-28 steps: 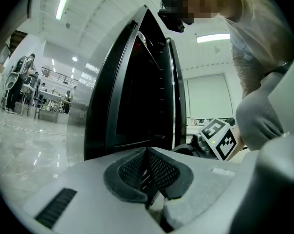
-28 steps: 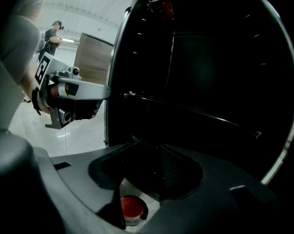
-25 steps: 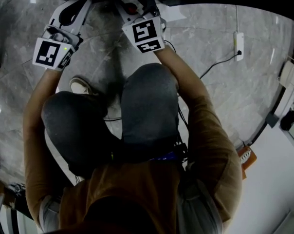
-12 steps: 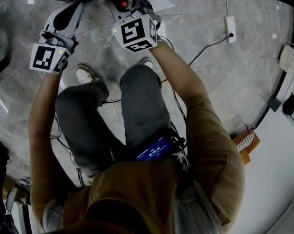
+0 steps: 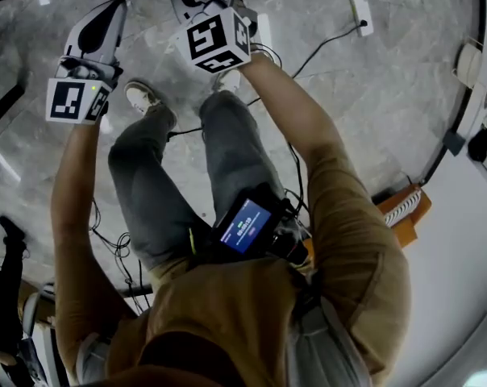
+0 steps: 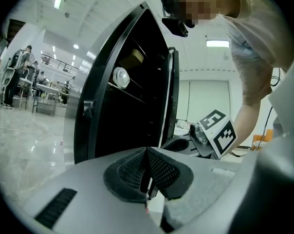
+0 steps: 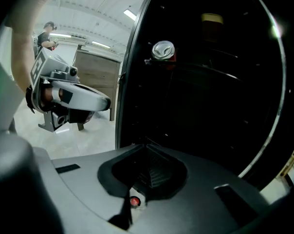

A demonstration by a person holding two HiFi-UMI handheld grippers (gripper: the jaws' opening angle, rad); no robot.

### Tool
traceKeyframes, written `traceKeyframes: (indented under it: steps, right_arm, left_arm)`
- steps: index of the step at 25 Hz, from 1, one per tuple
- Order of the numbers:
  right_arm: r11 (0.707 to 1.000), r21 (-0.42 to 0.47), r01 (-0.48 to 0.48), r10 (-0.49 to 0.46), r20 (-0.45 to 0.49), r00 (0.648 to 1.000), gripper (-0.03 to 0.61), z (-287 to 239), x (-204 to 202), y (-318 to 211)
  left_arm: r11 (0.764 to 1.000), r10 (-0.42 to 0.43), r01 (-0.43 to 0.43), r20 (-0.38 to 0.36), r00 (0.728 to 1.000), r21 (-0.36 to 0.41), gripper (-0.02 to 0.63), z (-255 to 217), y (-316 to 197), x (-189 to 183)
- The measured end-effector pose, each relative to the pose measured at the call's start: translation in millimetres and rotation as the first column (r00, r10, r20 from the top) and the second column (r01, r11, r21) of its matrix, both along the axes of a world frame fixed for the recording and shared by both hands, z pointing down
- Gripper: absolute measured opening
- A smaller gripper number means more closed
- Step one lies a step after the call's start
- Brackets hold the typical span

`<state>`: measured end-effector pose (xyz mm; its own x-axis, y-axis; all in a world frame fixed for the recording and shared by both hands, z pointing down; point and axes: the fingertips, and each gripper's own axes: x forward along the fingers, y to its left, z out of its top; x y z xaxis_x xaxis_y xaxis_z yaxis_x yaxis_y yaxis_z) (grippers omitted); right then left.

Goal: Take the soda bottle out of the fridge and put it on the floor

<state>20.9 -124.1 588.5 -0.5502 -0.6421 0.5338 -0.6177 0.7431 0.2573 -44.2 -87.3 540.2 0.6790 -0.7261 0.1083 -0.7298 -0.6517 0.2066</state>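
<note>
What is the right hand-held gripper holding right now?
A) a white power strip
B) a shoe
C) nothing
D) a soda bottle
C: in the right gripper view, the right hand-held gripper has just been closing its jaws, which now meet with nothing between them, in front of the tall black fridge.

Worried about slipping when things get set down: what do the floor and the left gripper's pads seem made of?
Floor: likely polished grey stone or stone-look tile; pale veins, joint lines, mirrored lights. Left gripper pads: matt black, probably rubber; fine cross-hatched texture.
</note>
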Motion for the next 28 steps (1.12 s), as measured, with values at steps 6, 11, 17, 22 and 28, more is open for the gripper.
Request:
traceKeyframes:
  steps: [6, 11, 17, 22, 28]
  right_arm:
    - [0.999, -0.033, -0.022, 0.022, -0.008, 1.0, 0.002, -24.6, 10.7, 7.7]
    - [0.996, -0.08, -0.029, 0.029, -0.008, 1.0, 0.0, -35.3, 19.3, 16.3]
    - [0.994, -0.095, -0.058, 0.06, 0.012, 0.998, 0.0, -58.2, 23.8, 14.7]
    - [0.989, -0.126, -0.082, 0.088, 0.038, 0.995, 0.0, -77.4, 25.8, 17.4]
    - [0.981, -0.128, -0.149, 0.158, 0.065, 0.985, 0.0, -105.2, 42.3, 9.9]
  left_arm:
    - [0.999, -0.029, 0.029, -0.024, 0.999, -0.019, 0.002, -23.9, 5.4, 3.8]
    - [0.996, -0.066, 0.063, -0.059, 0.996, -0.056, 0.003, -33.9, 10.0, 6.7]
    - [0.994, -0.087, 0.082, -0.073, 0.993, -0.07, 0.003, -51.2, 12.2, 7.7]
    - [0.995, -0.082, 0.078, -0.051, 0.995, -0.065, 0.003, -67.0, 12.0, 9.7]
    - [0.99, -0.128, 0.122, -0.08, 0.989, -0.074, 0.003, -90.8, 10.8, 0.2]
